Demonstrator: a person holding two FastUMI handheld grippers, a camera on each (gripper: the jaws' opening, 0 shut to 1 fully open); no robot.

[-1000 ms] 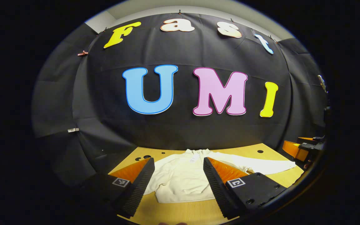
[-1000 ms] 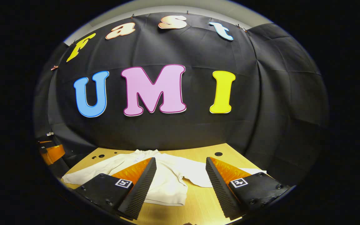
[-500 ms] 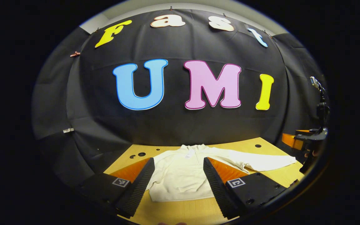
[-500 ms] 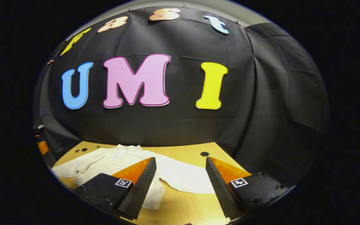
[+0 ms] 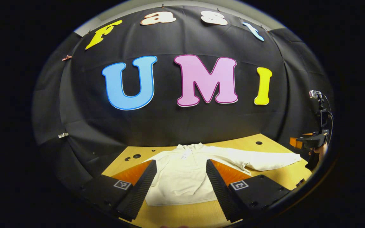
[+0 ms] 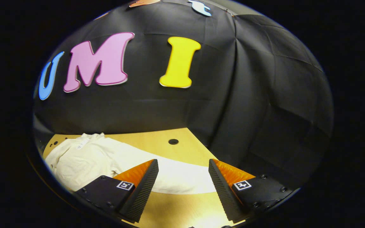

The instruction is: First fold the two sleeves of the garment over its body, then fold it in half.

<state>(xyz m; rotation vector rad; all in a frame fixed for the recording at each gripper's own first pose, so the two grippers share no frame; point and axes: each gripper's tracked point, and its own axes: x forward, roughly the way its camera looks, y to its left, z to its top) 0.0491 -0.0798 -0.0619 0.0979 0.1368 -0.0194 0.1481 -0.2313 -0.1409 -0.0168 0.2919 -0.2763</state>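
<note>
Garment [image 5: 182, 177], a pale long-sleeved top, lies flat on the wooden bench [image 5: 265, 177] with its collar toward the far wall and its hem toward the near edge. In the left gripper view its body sits straight ahead of the left claw [image 5: 180, 186], framed between that claw's two fingers, which stand wide apart and hold nothing. One sleeve [image 5: 265, 160] stretches out to the right across the bench, its long axis running left to right, the cuff ending close to the bench's right edge.

That cuff is where the right claw [image 6: 182, 186] is aimed. In the right gripper view the sleeve [image 6: 176, 179] runs crosswise just beyond the fingertips, with its end lying between the two spread fingers; this claw too is wide open and empty, apparently above the cloth and not touching it. Farther off at the right rim of the left gripper view, the right claw [image 5: 306, 141] and the hand [image 5: 319, 148] holding it hang just past the cuff.

By my judgement neither fold has begun, and the right claw is plainly the nearer one for this sleeve. It would need to drop onto the cuff, pinch it, and carry it leftward along the sleeve's own line onto the body.
</note>
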